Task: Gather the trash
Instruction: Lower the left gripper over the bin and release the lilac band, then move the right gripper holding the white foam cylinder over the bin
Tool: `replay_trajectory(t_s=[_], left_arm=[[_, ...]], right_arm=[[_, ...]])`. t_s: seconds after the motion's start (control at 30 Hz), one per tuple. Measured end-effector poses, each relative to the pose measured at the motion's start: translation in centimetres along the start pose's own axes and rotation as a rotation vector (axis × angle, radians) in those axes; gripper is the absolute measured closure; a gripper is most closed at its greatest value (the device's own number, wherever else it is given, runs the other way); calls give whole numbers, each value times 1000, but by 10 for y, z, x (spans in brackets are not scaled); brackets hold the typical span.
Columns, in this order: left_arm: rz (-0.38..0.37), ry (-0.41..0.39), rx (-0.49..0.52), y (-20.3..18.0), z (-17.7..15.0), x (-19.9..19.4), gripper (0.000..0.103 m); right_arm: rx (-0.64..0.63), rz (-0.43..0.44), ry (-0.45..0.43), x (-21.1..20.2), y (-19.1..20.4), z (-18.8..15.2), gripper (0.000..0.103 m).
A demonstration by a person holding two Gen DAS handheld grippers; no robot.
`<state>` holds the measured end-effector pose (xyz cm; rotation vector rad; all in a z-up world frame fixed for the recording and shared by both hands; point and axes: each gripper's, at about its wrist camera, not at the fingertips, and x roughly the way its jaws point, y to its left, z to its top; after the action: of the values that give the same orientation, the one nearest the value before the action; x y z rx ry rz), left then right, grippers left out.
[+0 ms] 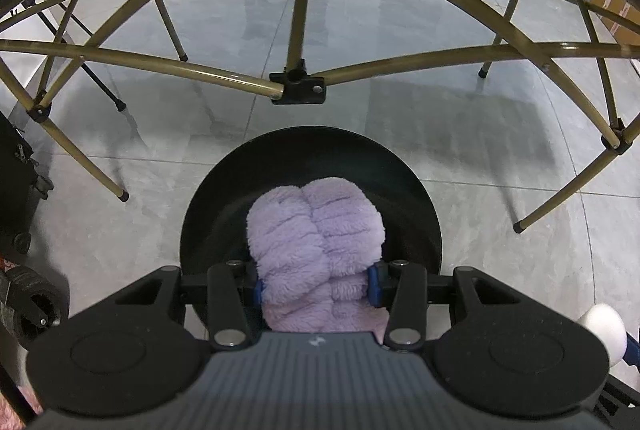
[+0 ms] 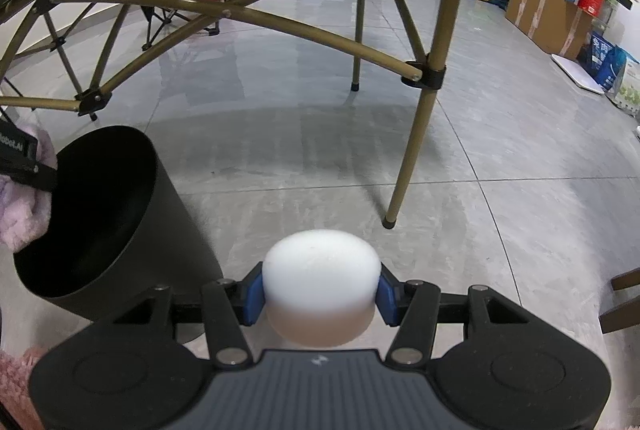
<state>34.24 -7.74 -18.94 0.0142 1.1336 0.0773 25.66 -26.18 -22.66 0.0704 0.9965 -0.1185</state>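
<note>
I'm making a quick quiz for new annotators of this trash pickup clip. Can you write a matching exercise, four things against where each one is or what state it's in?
Things:
1. purple fluffy cloth
2. white foam puck
3. black bin
4. folding table frame

Places or states:
A. stands on the grey floor, open-topped, nothing visible in the part of its inside that shows
B. clamped in the right gripper, off to the side of the bin
C. spreads overhead on brass-coloured legs
D. clamped in the left gripper, above the bin's mouth

Pairs: 1-D, 2-B, 3-A, 4-C
</note>
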Motion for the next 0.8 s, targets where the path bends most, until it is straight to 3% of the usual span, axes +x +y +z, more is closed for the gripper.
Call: replay_trajectory(t_s=[0.23, 0.33, 0.37, 0.47, 0.5, 0.8], left_arm=[[7, 12, 4, -3, 1, 5, 57], [16, 11, -1, -2, 2, 4, 50], [14, 8, 0, -2, 2, 4, 42], [21, -12, -3, -1, 1, 0, 4], [27, -25, -3, -1, 0, -3, 0], [44, -27, -9, 4, 1, -5, 0]], right_arm=[[12, -5, 4, 2, -4, 0, 50], [13, -3, 1, 2, -4, 1, 50], [13, -3, -1, 2, -4, 2, 50], [15, -4, -2, 1, -5, 0, 50], [16, -4, -2, 1, -5, 0, 50], [13, -3, -4, 0, -5, 0, 49]])
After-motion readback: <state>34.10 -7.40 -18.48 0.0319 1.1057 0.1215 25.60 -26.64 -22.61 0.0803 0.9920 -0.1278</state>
